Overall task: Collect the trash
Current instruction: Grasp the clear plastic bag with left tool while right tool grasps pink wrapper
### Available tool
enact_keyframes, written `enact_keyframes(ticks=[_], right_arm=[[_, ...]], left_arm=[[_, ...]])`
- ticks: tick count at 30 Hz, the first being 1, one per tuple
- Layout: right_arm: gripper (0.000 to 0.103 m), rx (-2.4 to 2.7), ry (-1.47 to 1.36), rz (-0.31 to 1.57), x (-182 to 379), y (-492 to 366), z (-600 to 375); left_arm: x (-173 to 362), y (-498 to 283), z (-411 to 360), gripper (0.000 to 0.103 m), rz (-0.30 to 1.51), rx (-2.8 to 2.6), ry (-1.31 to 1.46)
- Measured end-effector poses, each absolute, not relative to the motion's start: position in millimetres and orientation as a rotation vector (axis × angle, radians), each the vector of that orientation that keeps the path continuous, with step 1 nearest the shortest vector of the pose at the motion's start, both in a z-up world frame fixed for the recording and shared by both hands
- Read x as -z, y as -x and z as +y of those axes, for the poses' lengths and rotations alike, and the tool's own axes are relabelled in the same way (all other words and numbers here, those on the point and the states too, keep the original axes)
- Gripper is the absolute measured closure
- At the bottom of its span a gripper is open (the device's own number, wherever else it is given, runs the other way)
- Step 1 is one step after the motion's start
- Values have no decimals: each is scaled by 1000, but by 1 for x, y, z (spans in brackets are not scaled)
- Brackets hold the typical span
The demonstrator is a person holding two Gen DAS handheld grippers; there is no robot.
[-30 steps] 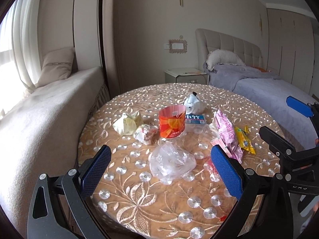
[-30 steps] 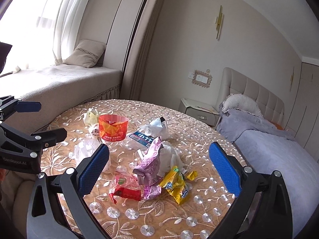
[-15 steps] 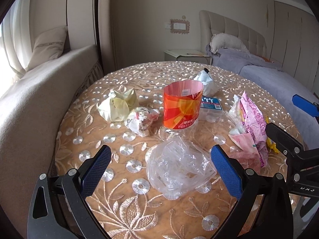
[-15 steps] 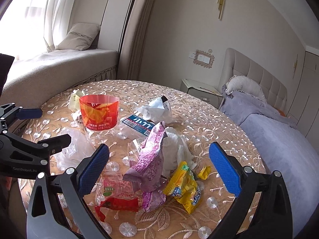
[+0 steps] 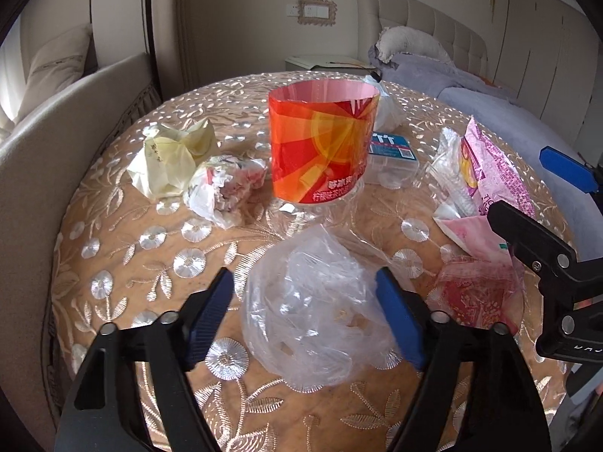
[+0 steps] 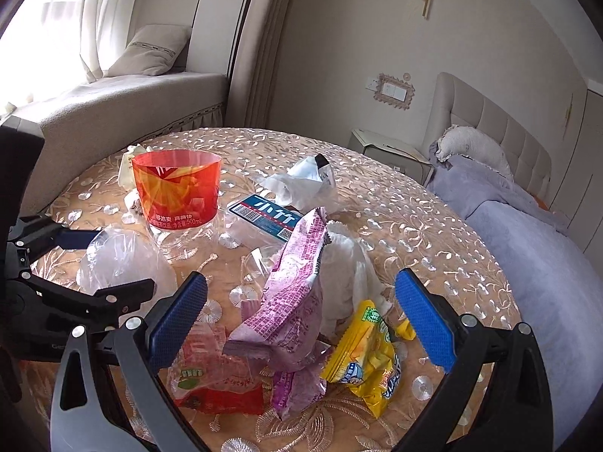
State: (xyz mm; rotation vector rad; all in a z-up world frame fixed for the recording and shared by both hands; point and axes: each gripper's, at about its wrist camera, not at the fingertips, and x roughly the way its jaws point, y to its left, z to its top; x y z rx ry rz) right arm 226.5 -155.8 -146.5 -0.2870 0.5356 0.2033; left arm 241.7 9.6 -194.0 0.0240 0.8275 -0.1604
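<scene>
L gripper (image 5: 305, 312) fingers spread either side of clear plastic bag (image 5: 316, 312) on round table (image 5: 124, 263), pads near bag, contact unclear, R gripper (image 6: 301, 320) fingers spread wide over pink wrapper (image 6: 290, 297), yellow packet (image 6: 365, 358) beside it, not gripping.

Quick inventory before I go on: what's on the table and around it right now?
clear bag: 1, transparent, table front, between left fingers
orange label: 1, orange-red, upright at centre
yellow paper: 1, pale yellow, left
printed wad: 1, white-pink, beside yellow paper
clear box: 1, blue label, behind orange label
white wrapper: 1, white, far side
pink packet: 1, pink-purple, right
yellow packet: 1, yellow, right front
red wrapper: 1, red-clear, front
table: 1, embroidered tan
bed: 1, lilac
left gripper: open
right gripper: open
</scene>
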Motion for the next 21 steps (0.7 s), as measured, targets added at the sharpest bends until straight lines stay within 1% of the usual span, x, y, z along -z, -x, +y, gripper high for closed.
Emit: enact_keyframes(ticks=[1, 2, 4, 7, 9, 12, 13, 15, 16, 17, 18, 19, 20, 21], right_arm=[[4, -205, 286, 537, 147, -227, -156], [5, -207, 286, 539, 147, -228, -156], [6, -206, 287, 540, 147, -228, -155], [6, -202, 293, 539, 146, -230, -155], [11, -204, 294, 541, 145, -231, -154], [27, -213, 292, 567, 148, -235, -153], [36, -217, 290, 584, 151, -238, -153], [52, -232, 280, 626, 159, -243, -152], [67, -248, 269, 650, 162, -246, -152], [74, -263, 251, 670, 165, -248, -153], [77, -276, 233, 671, 166, -247, -155], [86, -280, 223, 662, 164, -245, -156], [90, -278, 218, 644, 161, -242, -157], [92, -277, 215, 622, 156, -237, -159]], left_arm=[[195, -242, 10, 50, 828, 168, -16], [195, -242, 7, 52, 820, 160, -37], [192, -237, 1, 62, 789, 128, -96], [178, -227, 1, 66, 741, 132, -90], [166, -220, 4, 67, 711, 132, -79], [153, -212, 9, 67, 678, 130, -68], [150, -210, 9, 67, 672, 131, -68], [147, -208, 10, 67, 666, 135, -66], [146, -206, 9, 67, 665, 137, -65], [145, -205, 8, 67, 664, 140, -64], [144, -202, 7, 67, 661, 141, -61], [142, -201, 7, 67, 658, 139, -59], [140, -198, 6, 67, 653, 137, -61], [138, -195, 6, 67, 644, 133, -62]])
